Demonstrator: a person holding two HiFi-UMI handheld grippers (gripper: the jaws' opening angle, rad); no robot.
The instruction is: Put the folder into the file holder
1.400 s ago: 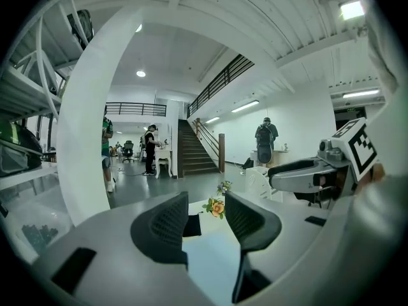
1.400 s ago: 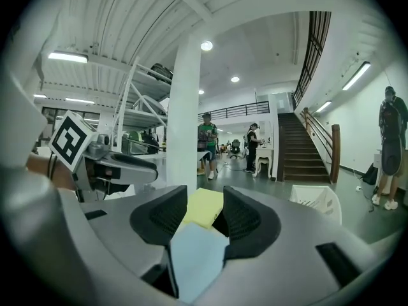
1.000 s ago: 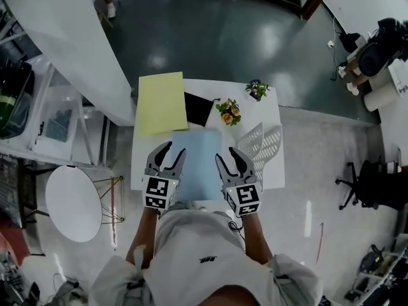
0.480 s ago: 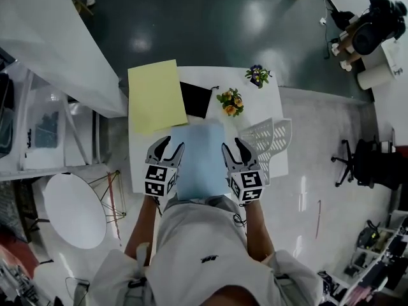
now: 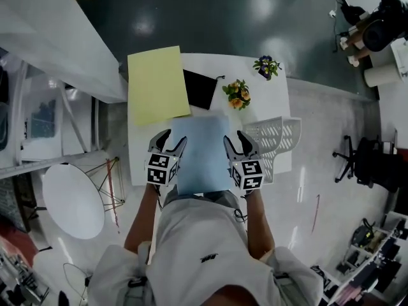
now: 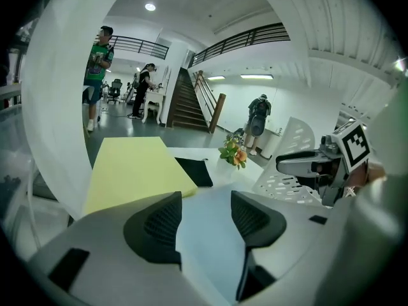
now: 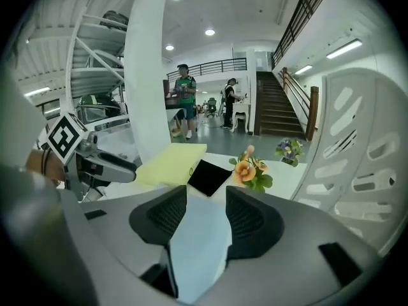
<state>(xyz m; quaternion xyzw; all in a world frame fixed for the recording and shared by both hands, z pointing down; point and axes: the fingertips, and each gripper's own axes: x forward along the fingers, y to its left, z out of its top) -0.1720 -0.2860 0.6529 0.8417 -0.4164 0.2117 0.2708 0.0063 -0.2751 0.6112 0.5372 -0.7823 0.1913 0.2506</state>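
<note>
You are at the opening step, as I judge it: getting hold of the blue folder (image 5: 199, 152). It lies flat on the tabletop (image 5: 210, 61) in front of you, its near edge reaching past the tabletop's front edge.

Your left gripper (image 5: 176, 136) sits over the folder's left edge. Its tongs have just been opening and stand apart; the blue sheet shows in the gap, but no pad presses on it. Your right gripper (image 5: 233, 136) sits over the right edge, its tongs only narrowly apart. The folder shows between them too, ungripped as far as I can tell.

The next move calls for a firm pinch on the folder's edges. Then lift it, tip it upright and carry it right to the file holder (image 5: 275, 139), just beside the folder. The slots look narrow, so feed the folder in edge first.

The file holder is white and perforated, and nothing shows in its slots. Behind it, one small pot holds orange flowers (image 5: 237, 94) and another purple flowers (image 5: 266, 65). A yellow folder (image 5: 156, 85) and a black pouch (image 5: 201, 88) lie at the far side, outside the holder.
</note>
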